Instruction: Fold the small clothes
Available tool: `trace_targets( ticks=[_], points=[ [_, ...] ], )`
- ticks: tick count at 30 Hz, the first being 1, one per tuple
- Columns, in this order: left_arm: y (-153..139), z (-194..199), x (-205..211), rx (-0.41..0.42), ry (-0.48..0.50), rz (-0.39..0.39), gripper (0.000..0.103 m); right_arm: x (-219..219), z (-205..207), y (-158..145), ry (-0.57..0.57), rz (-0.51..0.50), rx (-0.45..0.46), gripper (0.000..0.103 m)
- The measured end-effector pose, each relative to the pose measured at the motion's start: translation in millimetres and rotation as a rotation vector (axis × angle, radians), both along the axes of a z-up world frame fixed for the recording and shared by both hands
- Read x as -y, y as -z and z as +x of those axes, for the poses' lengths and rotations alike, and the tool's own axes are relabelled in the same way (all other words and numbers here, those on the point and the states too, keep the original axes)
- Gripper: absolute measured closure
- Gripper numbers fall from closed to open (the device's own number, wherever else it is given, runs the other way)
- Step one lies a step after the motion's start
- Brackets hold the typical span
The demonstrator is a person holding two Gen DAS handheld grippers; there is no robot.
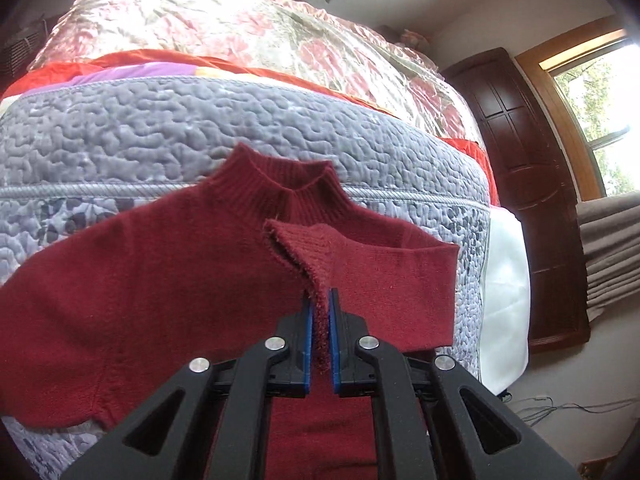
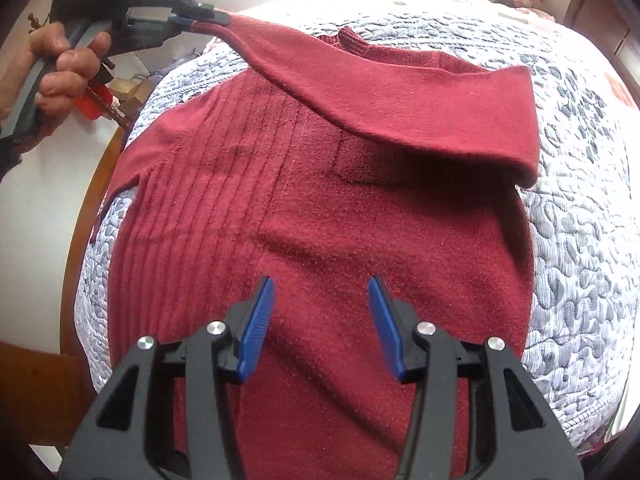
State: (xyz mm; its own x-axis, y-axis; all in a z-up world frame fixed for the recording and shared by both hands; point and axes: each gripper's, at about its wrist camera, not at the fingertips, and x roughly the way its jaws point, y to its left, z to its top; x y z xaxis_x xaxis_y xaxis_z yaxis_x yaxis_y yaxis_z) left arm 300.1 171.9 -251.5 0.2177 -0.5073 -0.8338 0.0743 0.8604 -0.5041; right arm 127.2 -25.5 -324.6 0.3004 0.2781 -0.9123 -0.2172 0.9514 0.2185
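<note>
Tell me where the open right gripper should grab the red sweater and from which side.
Probably the hem nearest the right gripper, approached from below the sweater: the body lies flat there on the quilt, while the left gripper already holds the sleeve cuff.

One dark red sweater [image 2: 320, 208], one grey quilted bedspread [image 2: 580, 280], two grippers, left [image 1: 320, 300] and right [image 2: 322, 284]

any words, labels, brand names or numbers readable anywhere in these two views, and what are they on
None can be read in either view.
The red sweater shows no tag or print.
The quilted bedspread carries only a pebble pattern.
The left gripper, shut on the sweater's cuff, and the open right gripper show no markings.
The small red item by the hand is too blurred to tell.
</note>
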Motion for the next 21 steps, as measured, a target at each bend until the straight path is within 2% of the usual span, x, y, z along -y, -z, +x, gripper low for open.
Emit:
trace_targets(
  ticks=[6,11,21],
  points=[
    [26,-10,-45,-0.030,-0.076,-0.008,0.097,-4,-1,6,-0.012,-0.009,-0.016,0.054],
    [45,-15,-60,-0.049,-0.105,-0.018,0.097,-4,1,9,-0.018,-0.014,-0.021,0.054],
    [57,-32,-99,-0.032,-0.169,-0.037,0.097,-4,5,14,-0.023,-0.028,-0.032,0.054]
  ],
)
